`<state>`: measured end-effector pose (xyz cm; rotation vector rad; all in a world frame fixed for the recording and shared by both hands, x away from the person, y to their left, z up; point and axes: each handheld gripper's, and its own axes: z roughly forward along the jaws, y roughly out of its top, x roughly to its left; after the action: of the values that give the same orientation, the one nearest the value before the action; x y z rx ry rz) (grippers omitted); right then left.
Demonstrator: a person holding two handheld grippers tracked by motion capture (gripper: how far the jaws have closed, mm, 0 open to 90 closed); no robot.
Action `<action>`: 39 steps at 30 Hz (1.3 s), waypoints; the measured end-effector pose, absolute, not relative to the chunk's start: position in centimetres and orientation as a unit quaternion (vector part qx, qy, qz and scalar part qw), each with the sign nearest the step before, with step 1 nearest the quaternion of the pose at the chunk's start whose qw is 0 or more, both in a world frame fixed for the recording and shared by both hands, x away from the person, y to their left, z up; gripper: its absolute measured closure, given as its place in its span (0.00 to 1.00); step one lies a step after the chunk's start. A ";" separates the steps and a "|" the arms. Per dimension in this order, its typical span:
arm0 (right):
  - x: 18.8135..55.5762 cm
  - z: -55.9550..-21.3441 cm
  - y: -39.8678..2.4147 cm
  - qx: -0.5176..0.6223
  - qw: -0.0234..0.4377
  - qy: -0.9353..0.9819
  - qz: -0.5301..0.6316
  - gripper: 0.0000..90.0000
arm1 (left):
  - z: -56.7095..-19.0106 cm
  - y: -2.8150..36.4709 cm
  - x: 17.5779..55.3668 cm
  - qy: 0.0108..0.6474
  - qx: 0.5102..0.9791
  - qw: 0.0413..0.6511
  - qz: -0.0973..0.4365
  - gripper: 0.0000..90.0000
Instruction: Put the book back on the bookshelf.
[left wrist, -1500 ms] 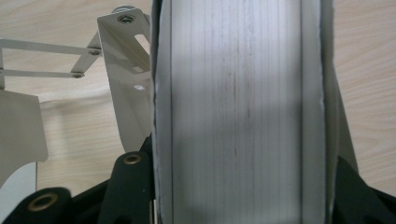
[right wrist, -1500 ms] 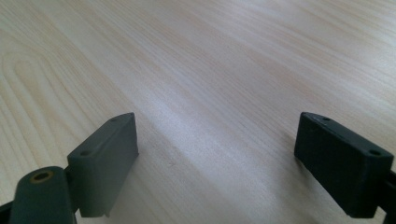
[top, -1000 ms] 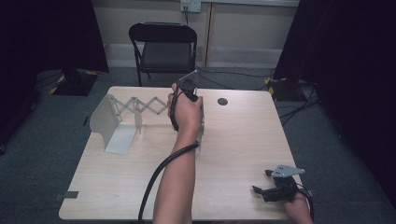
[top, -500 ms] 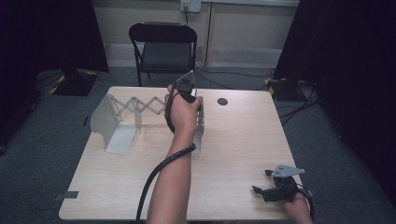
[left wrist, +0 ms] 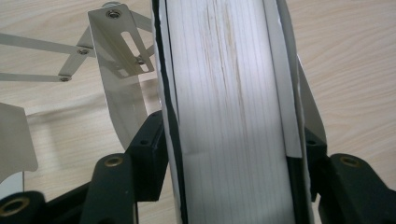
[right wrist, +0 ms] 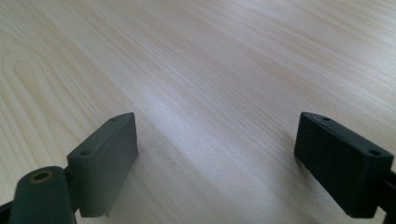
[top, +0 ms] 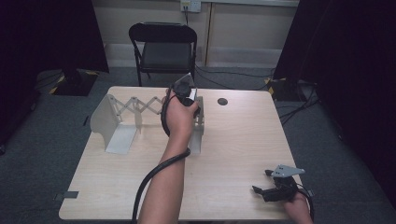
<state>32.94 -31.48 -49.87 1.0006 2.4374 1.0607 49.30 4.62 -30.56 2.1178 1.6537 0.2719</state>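
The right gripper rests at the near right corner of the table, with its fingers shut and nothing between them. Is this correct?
Not quite. The right gripper does rest at the near right corner of the table, with nothing between its fingers, but they stand wide open, not shut. The right gripper view shows bare wood between them.

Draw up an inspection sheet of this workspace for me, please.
Surface: pale wooden table, no spills seen.
Job's things: thick white-paged book upright by the end plate of the silver metal expanding rack.
Clutter: small dark round disc.
Grippers: left tongs have just been opening, book between them; right tongs open, empty.
Cables: black cable along the left forearm; more on the floor.
Surroundings: black folding chair, grey carpet.
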 end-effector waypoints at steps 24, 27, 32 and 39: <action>32.9 -49.9 -31.5 0.350 0.150 0.848 0.369 0.14 | -31.0 5.8 47.9 0.573 0.786 0.217 0.081 0.32; 32.9 -49.9 -31.5 0.350 0.150 0.848 0.369 0.14 | -31.0 6.0 47.7 0.569 0.788 0.222 0.081 0.31; 32.9 -49.9 -31.4 0.350 0.150 0.848 0.369 0.14 | -30.9 6.0 47.5 0.564 0.792 0.221 0.077 0.31; 33.0 -49.9 -31.5 0.349 0.150 0.848 0.369 0.14 | -30.9 6.3 47.0 0.552 0.799 0.224 0.076 0.31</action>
<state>32.97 -31.46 -49.87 1.0041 2.4360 1.0609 47.02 6.33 -30.93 2.2059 1.5235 0.2086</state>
